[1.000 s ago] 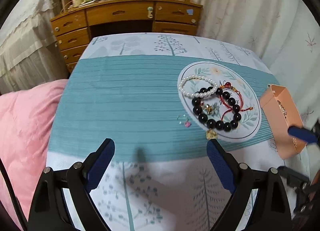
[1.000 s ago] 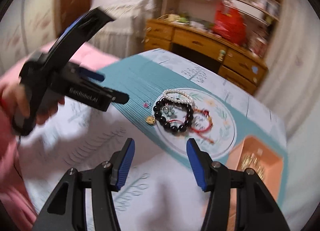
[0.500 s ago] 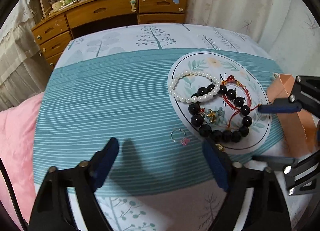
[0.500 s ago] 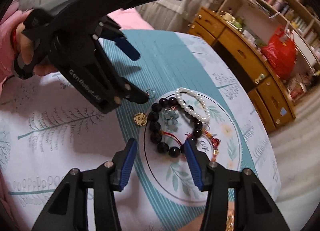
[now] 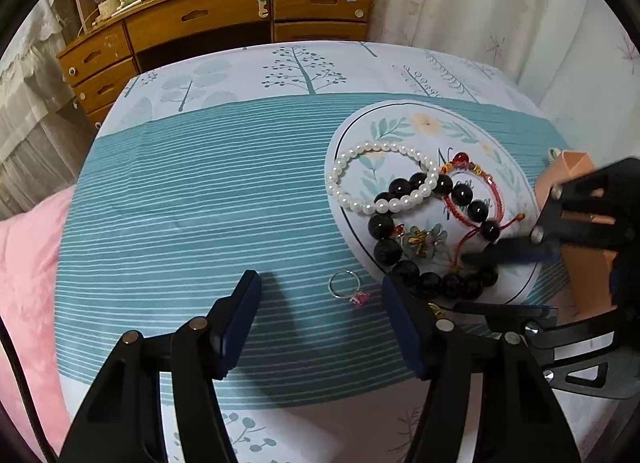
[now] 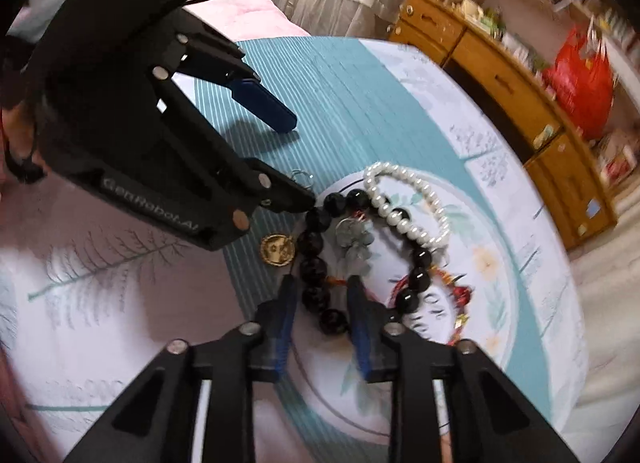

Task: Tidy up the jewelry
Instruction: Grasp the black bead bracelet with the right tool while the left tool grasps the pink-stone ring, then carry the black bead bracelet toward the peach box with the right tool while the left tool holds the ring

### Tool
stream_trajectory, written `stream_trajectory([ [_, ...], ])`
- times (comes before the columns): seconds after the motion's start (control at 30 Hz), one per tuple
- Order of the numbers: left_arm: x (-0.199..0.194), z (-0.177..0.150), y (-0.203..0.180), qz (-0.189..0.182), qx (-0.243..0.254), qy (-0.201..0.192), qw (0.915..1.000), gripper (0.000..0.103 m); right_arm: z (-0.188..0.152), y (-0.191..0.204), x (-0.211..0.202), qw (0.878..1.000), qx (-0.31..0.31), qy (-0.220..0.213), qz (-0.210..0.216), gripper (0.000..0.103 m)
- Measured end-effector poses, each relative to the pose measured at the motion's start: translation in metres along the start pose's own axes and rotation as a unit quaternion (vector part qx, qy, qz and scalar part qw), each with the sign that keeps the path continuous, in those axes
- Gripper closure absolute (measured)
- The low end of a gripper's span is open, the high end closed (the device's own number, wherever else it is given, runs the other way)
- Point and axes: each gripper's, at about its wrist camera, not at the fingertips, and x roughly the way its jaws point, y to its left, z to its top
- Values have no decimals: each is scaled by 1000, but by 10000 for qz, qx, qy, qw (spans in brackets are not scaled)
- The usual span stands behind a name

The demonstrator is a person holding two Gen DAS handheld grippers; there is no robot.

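A black bead bracelet (image 5: 424, 283) (image 6: 314, 267), a white pearl bracelet (image 5: 380, 179) (image 6: 404, 203), a red cord bracelet (image 5: 476, 199) (image 6: 456, 295) and a small flower charm (image 5: 424, 239) (image 6: 354, 237) lie in a heap on a round floral patch of the cloth. A silver ring with a pink stone (image 5: 348, 289) and a gold coin pendant (image 6: 277, 249) lie beside it. My left gripper (image 5: 320, 289) is open around the ring. My right gripper (image 6: 320, 289) is open, its fingers either side of the black beads' near arc, low over them.
A peach jewelry box (image 5: 580, 247) stands at the right edge of the bed. A wooden desk with drawers (image 5: 224, 27) stands beyond the bed, with curtains to the right. A pink quilt (image 5: 28, 263) lies at the left.
Both grippers have come in lower and closer to the jewelry. The left now frames the ring. The right's jaws have narrowed around the black bead bracelet.
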Motion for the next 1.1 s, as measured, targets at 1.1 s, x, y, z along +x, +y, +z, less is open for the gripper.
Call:
stream_trajectory([
  [1.1, -16, -12, 10, -479, -753, 76, 9960, 84, -30, -53, -76, 9310, 3124, -723, 1745, 88],
])
